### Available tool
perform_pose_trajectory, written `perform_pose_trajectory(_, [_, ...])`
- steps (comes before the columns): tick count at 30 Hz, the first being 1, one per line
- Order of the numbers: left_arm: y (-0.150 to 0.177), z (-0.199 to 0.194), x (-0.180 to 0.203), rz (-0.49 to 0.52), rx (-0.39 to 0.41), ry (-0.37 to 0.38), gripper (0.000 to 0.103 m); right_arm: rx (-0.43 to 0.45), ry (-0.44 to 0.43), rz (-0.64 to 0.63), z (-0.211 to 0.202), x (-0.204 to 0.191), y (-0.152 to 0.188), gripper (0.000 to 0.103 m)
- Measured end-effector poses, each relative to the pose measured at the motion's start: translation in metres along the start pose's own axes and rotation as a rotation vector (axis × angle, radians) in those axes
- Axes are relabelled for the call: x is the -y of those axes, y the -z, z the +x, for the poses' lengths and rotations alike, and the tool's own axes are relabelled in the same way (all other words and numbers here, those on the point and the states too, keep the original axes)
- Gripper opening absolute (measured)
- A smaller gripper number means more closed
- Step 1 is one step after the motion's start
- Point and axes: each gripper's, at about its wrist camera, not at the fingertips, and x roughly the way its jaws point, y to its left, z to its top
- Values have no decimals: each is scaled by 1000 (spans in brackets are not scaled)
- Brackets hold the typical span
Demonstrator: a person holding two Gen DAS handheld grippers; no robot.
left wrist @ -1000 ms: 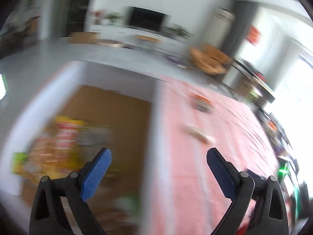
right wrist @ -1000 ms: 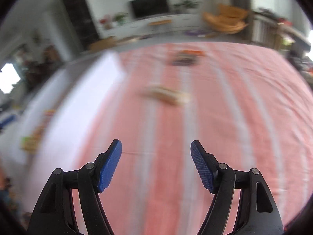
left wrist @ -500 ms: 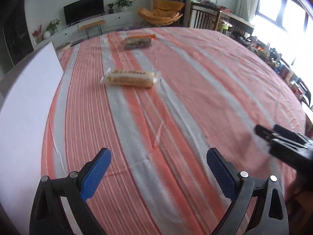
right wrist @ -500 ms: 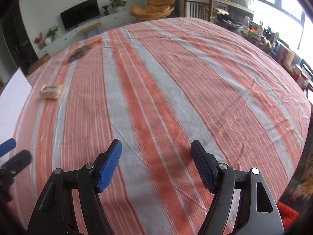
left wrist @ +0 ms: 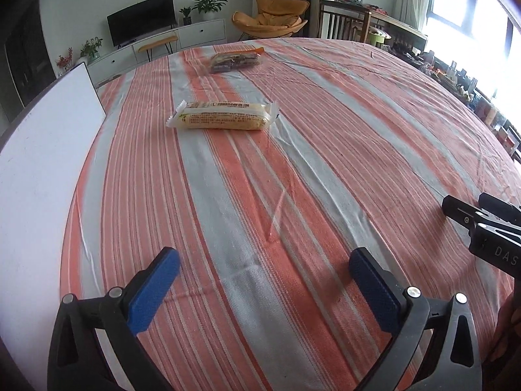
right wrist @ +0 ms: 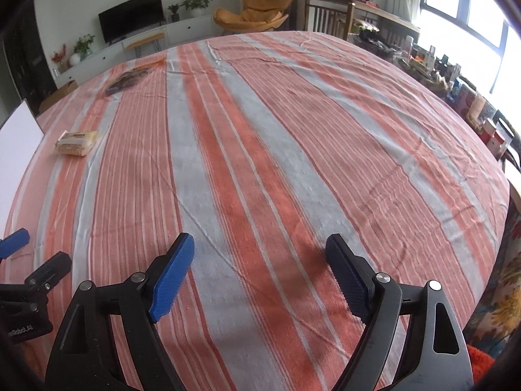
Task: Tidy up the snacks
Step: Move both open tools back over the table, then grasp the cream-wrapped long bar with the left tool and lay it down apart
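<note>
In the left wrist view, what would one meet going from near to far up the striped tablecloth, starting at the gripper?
Left gripper → yellow wrapped snack bar → dark snack packet → TV cabinet beyond the table.

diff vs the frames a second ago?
Both views swung off the box and settled over the striped tablecloth. Left gripper and right gripper have just been opening wider, nothing between the jaws. Yellow snack pack and dark snack pack lie untouched.

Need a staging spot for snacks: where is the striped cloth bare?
Bare: the orange-and-grey striped tablecloth from both grippers across to the window side. Crowded: the left edge, by the white board, yellow wrapped snack bar and dark snack bag.
</note>
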Motion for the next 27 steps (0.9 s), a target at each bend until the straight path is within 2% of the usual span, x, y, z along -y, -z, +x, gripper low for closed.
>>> perform_pose_trajectory(21, [0, 0, 1, 1, -3, 1, 103, 7, 1, 0, -1, 0, 1, 90])
perform_pose_trajectory(23, [-4, 2, 1, 14, -25, 8, 103, 7, 1, 0, -1, 0, 1, 90])
perform_pose_trajectory(27, [-23, 9, -1, 38, -147, 48, 103, 8, 0, -1, -1, 0, 1, 90])
